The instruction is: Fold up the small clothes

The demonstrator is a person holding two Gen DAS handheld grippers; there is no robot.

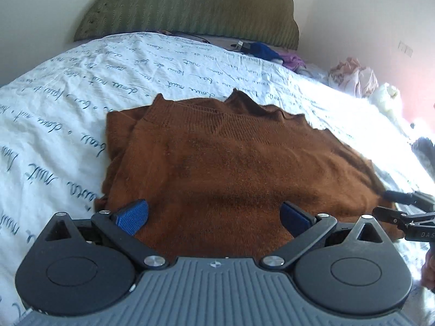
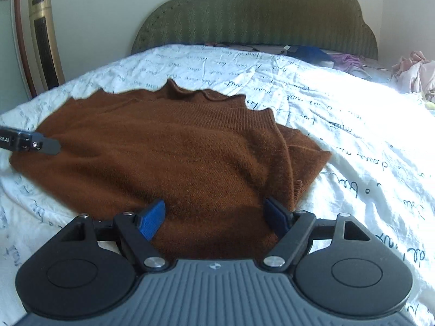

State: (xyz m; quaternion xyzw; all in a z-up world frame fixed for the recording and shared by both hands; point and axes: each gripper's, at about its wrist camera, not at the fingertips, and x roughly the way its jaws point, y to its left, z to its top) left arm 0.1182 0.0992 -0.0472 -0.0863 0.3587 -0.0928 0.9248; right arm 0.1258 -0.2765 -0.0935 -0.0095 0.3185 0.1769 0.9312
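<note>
Brown sweater (image 1: 231, 163): sides tucked in, near hem unfolded on bed (image 1: 68, 95).
Left gripper (image 1: 214, 217): agape over hem, nothing held.
Right gripper (image 2: 214, 217): likewise.
Left: fold hem to collar.

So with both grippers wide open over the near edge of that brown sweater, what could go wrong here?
The brown sweater already lies in layers, with an under-layer sticking out on one side, so the right gripper may pinch only the top layer. The left gripper may also catch the white bedsheet underneath.
</note>
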